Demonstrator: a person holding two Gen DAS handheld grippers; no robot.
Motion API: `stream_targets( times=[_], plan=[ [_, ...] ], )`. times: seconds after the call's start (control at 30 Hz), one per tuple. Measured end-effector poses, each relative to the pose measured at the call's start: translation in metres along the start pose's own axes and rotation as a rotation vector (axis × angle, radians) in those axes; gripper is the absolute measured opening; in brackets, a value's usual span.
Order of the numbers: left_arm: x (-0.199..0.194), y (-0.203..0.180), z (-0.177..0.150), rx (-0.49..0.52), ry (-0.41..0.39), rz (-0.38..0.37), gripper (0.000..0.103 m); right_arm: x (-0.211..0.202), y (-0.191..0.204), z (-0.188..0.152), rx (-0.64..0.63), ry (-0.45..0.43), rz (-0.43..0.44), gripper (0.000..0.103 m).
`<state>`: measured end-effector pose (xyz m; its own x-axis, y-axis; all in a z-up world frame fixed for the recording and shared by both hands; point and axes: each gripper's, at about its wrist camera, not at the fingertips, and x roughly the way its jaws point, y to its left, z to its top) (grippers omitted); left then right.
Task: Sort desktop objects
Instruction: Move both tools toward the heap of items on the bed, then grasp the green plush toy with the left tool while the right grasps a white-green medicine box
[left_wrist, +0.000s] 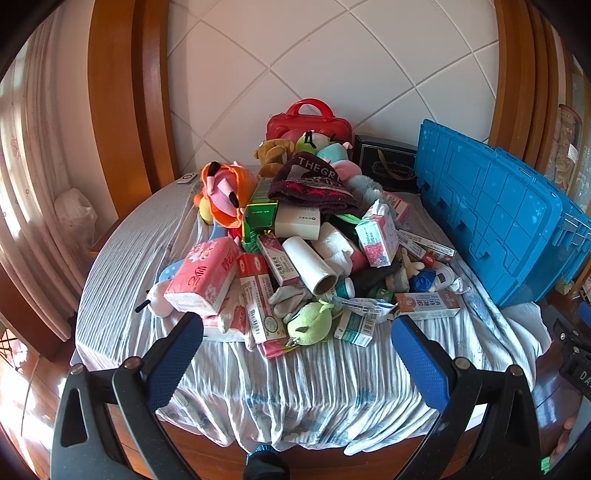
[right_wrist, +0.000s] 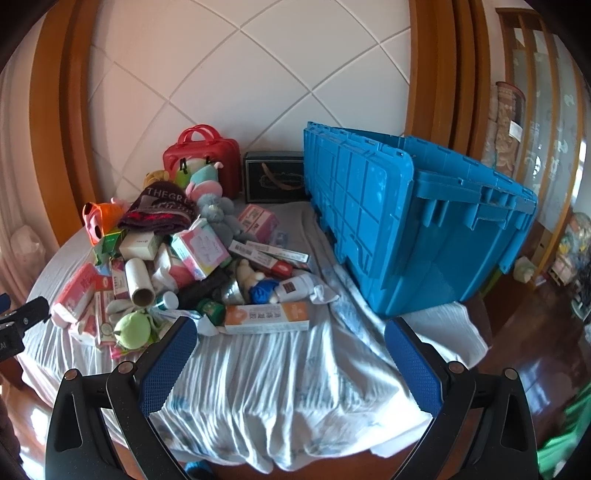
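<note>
A heap of mixed objects lies on a cloth-covered round table (left_wrist: 122, 295): a pink tissue pack (left_wrist: 203, 277), a white roll (left_wrist: 310, 266), a green plush (left_wrist: 310, 323), an orange plush (left_wrist: 225, 192), a dark knit hat (left_wrist: 310, 181), and several medicine boxes such as an orange-and-white one (left_wrist: 428, 304) (right_wrist: 266, 317). My left gripper (left_wrist: 295, 325) is open and empty, just short of the heap's near edge. My right gripper (right_wrist: 291, 328) is open and empty over bare cloth, near the orange-and-white box. The left gripper's tip shows in the right wrist view (right_wrist: 26, 314).
A big blue plastic crate (right_wrist: 424, 229) (left_wrist: 498, 221) with its lid up stands at the table's right. A red case (left_wrist: 308, 122) and a black box (left_wrist: 388, 162) stand against the white tiled wall. Wooden frames flank the wall; wooden floor lies below.
</note>
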<state>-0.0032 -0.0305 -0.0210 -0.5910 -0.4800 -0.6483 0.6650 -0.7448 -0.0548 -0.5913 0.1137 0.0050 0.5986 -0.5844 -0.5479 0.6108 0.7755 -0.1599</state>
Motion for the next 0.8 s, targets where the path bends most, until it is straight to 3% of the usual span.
stream_targets(
  times=[0.27, 0.43, 0.6, 0.67, 0.8],
  plan=[
    [0.042, 0.046, -0.014, -0.018, 0.090, 0.140, 0.103, 0.050, -0.006, -0.014, 0.010, 0.111, 0.007, 0.103],
    [0.088, 0.064, -0.016, -0.047, 0.190, 0.163, 0.098, 0.093, -0.001, -0.011, 0.034, 0.187, 0.005, 0.103],
    [0.131, 0.062, -0.007, -0.059, 0.244, 0.120, 0.093, 0.135, 0.017, -0.002, 0.008, 0.269, 0.040, 0.103],
    [0.142, 0.048, -0.003, -0.023, 0.236, 0.085, 0.093, 0.145, 0.025, 0.000, -0.005, 0.281, 0.069, 0.103],
    [0.173, 0.012, -0.004, 0.041, 0.295, 0.039, 0.093, 0.158, 0.034, -0.002, -0.024, 0.307, 0.129, 0.102]
  ],
)
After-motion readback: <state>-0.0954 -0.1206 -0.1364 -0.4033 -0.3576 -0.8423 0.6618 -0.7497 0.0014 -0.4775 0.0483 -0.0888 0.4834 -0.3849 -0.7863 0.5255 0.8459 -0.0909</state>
